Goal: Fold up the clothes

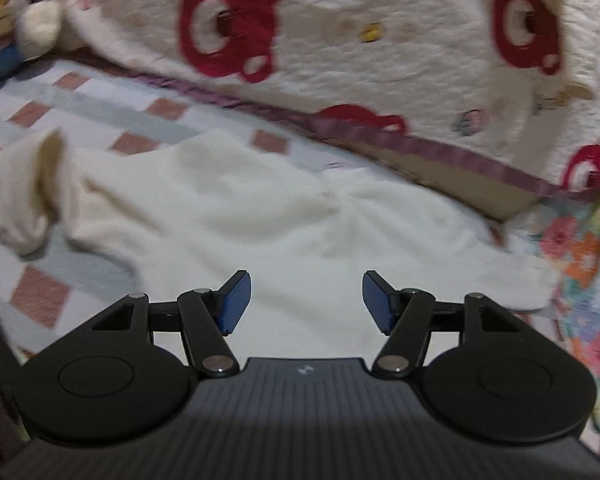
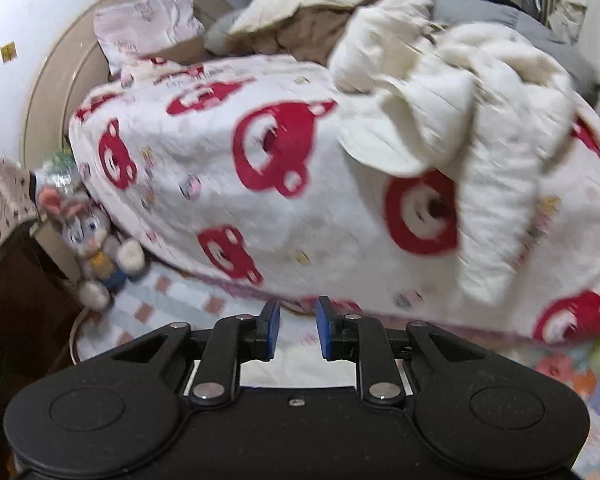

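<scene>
A cream fleece garment (image 1: 260,216) lies spread on the checked bedsheet (image 1: 80,108), one sleeve (image 1: 24,196) bunched at the left. My left gripper (image 1: 306,300) is open and empty, hovering just above the garment's near part. My right gripper (image 2: 297,330) is held higher, its jaws a small gap apart with nothing between them; a strip of the cream garment (image 2: 300,360) shows beneath it. Another cream garment (image 2: 452,112) lies rumpled on top of the quilt.
A white quilt with red bear faces (image 1: 340,40) is heaped behind the garment, also in the right wrist view (image 2: 220,168). A plush rabbit (image 2: 96,248) sits at the left by the bed's edge. A floral sheet (image 1: 580,248) lies at the right.
</scene>
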Available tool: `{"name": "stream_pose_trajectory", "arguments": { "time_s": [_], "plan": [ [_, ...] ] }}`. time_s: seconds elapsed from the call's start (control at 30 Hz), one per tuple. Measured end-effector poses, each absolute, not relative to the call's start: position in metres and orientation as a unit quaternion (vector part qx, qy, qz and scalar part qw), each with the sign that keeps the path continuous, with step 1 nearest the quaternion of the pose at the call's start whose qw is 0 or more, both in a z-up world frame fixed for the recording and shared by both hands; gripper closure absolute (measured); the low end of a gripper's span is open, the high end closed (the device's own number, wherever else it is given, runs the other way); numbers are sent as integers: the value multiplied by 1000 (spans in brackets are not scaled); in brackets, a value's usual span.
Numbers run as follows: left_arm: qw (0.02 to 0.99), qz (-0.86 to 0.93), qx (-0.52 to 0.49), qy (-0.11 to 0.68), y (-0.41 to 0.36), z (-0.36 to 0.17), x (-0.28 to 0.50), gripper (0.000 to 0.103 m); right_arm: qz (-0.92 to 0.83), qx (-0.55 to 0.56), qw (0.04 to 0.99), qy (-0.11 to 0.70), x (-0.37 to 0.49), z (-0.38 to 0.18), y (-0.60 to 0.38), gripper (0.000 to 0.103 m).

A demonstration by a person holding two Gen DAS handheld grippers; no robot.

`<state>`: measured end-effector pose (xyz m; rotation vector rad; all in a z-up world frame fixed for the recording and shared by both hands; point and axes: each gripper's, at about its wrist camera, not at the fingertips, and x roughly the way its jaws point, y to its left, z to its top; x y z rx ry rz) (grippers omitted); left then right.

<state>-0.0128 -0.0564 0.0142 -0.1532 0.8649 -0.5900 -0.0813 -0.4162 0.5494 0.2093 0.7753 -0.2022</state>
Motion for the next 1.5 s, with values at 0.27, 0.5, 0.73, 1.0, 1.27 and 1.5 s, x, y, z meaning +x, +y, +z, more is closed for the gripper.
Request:
{"name": "stream_pose_trajectory", "arguments": {
  "time_s": [0.27,0.5,0.73,1.0,1.27,1.5],
  "plan": [
    [884,-221,-59,407,-21,-8,14,42,-17,36,890,454,-5,371,-422,71],
    [879,-245,-44,406,-53,0,72,42,40,-22,856,514,30,166,-457,71],
    [870,-260,-16,419,-128,8,182,42,41,16,842,537,57,77,-511,70],
    [835,-300,33,461,-179,-40,253,42,65,94,844,524,85,39,-551,54],
    [788,-335,-20,516,-149,-87,254,42,64,174,818,544,134,-12,-550,48],
    [772,-353,-1,528,-135,-106,229,38,51,198,804,558,157,-55,-549,46]
  ]
}}
